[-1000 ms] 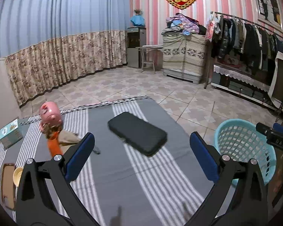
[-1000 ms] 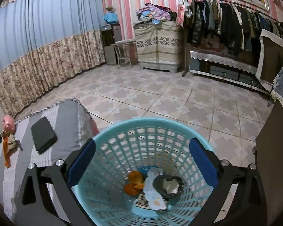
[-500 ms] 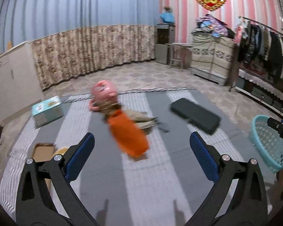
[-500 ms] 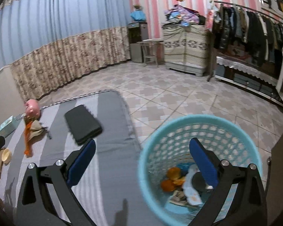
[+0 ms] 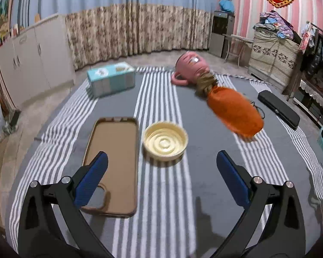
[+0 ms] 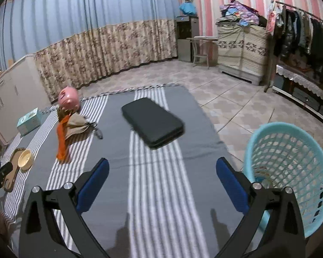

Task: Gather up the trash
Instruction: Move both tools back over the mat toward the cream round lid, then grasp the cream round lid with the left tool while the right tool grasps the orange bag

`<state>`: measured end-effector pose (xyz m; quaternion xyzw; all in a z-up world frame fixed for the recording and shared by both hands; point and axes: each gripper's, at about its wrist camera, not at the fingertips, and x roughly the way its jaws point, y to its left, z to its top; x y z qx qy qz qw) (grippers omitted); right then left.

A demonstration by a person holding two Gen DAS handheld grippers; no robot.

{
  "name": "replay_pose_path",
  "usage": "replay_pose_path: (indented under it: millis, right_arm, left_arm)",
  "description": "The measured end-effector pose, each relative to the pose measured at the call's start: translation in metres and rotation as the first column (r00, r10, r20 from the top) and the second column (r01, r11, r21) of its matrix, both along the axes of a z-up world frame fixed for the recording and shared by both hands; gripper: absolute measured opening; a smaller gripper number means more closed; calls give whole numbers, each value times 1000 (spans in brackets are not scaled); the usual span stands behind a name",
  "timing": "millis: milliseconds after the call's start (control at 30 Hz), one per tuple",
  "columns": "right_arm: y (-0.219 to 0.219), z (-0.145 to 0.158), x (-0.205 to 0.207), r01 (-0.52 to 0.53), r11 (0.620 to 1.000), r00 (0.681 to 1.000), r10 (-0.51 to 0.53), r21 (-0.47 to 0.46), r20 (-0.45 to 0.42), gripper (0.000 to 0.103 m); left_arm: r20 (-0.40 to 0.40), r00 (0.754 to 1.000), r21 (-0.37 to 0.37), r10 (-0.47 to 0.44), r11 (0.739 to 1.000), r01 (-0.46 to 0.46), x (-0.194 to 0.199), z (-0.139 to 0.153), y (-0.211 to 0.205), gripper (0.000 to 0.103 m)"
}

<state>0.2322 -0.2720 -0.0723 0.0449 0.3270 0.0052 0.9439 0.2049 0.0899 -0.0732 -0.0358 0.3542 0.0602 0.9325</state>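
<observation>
My left gripper [image 5: 161, 176] is open and empty above the striped grey cloth, just short of a cream round lid [image 5: 165, 140] and a brown phone case [image 5: 113, 161]. An orange wrapper [image 5: 234, 111] with crumpled brown paper [image 5: 205, 83] lies beyond. My right gripper [image 6: 162, 185] is open and empty over the cloth. The light-blue mesh basket [image 6: 290, 167] stands on the floor at its right. The orange wrapper [image 6: 62, 137], brown paper [image 6: 76, 123] and cream lid [image 6: 25, 159] show at the left of the right wrist view.
A pink piggy bank [image 5: 190, 66], a teal tissue box [image 5: 111, 78] and a black flat case [image 6: 152, 122] lie on the cloth. White cabinets [image 5: 32, 53] stand left. A clothes rack [image 6: 301, 34] and a draped cupboard [image 6: 241, 49] stand across the tiled floor.
The left gripper swung left across the cloth, from over the black case to the lid and phone case. The right gripper left the basket and now points over the cloth.
</observation>
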Motion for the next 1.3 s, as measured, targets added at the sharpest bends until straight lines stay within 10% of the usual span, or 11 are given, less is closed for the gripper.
replay_pose_path:
  millis: [300,800,1300]
  right_arm:
    - [15,-14,6,-14,998,999,12,-61,-45,97]
    - [18,-20,11,-17,998,998,13,-63,-66,97]
    - [49,-8,12,-84,992,995,79,-95,-58,97]
  left_arm:
    - [-100,991,-78,-90,994,82,27,-18,-2,67]
    - [-222,972,-42,-80,997,72,81,-36,-11,66]
    - [-103,993,-59,-51,997,45,78,-30,0,60]
